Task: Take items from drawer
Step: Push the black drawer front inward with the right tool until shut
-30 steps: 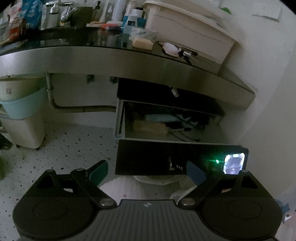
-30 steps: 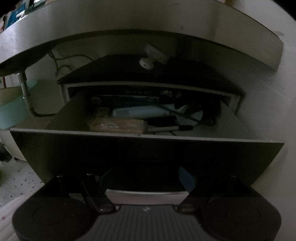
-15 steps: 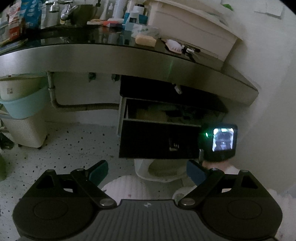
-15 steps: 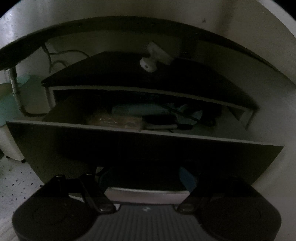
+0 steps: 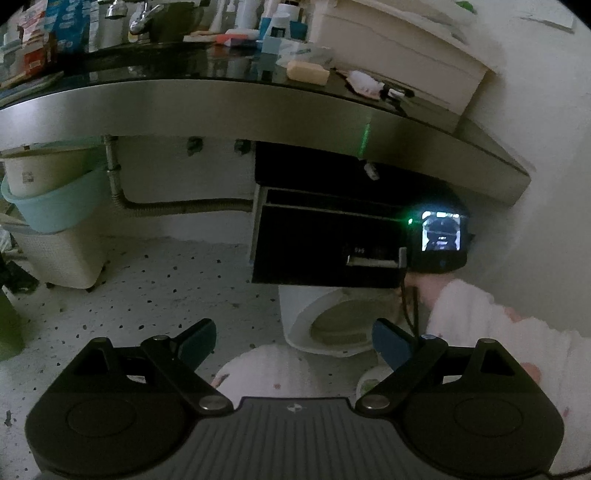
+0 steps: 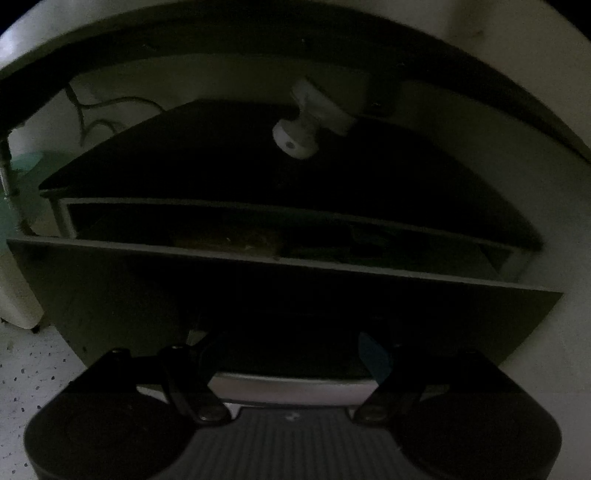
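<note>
Speckled floor (image 5: 155, 280) beneath steel counter (image 5: 229, 107)

A home bathroom: a dark glossy worktop (image 5: 155, 70) with a steel front edge carries a chrome tap (image 5: 142, 18), a bar of soap (image 5: 308, 72) and crowded toiletry bottles (image 5: 273, 18). Beneath it run a corrugated drain pipe (image 5: 177, 206) and a speckled terrazzo floor (image 5: 155, 288), beside stacked plastic basins (image 5: 51, 199).

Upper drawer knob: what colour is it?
White; the knob shows best in the right wrist view.
</note>
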A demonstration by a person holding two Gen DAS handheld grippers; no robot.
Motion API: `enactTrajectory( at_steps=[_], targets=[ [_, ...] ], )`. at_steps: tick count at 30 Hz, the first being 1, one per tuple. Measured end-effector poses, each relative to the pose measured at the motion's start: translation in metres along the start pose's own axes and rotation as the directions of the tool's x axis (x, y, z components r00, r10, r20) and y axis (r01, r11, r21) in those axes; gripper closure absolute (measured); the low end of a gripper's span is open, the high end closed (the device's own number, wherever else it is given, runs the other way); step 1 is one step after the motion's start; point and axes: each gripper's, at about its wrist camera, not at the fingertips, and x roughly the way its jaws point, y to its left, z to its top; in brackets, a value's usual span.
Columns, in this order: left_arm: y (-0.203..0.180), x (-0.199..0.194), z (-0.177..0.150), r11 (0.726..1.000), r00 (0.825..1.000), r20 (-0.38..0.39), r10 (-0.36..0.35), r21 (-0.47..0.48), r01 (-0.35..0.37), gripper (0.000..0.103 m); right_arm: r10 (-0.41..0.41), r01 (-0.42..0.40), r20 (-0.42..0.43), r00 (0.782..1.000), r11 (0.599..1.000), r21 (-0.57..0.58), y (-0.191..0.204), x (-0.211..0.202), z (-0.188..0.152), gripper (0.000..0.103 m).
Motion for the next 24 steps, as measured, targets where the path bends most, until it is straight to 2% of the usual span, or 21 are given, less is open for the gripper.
enactTrajectory(
  at_steps=[15,19,21,24],
  targets=[
    [0.007,0.004,0.004,1.0,1.0,-0.012,0.019,-0.012,-0.019,0.011,0.006,-0.006,-0.008,1.0,1.0,-0.001,-0.002,0.021,0.014,0.025],
    [0.008,0.004,0.004,1.0,0.999,-0.018,0.027,-0.01,-0.028,0.011,-0.046,0.046,0.005,0.999,0.999,0.016,-0.006,0.025,0.019,0.025],
    [0.01,0.003,0.005,0.999,0.999,-0.019,0.027,-0.016,-0.027,0.011,-0.046,0.044,0.023,0.999,0.997,0.059,-0.011,0.024,0.02,0.025],
    [0.012,0.005,0.006,0.999,0.999,-0.021,0.032,-0.023,-0.033,0.011,-0.047,0.045,0.026,0.999,0.998,0.044,-0.011,0.021,0.019,0.025]
  ],
)
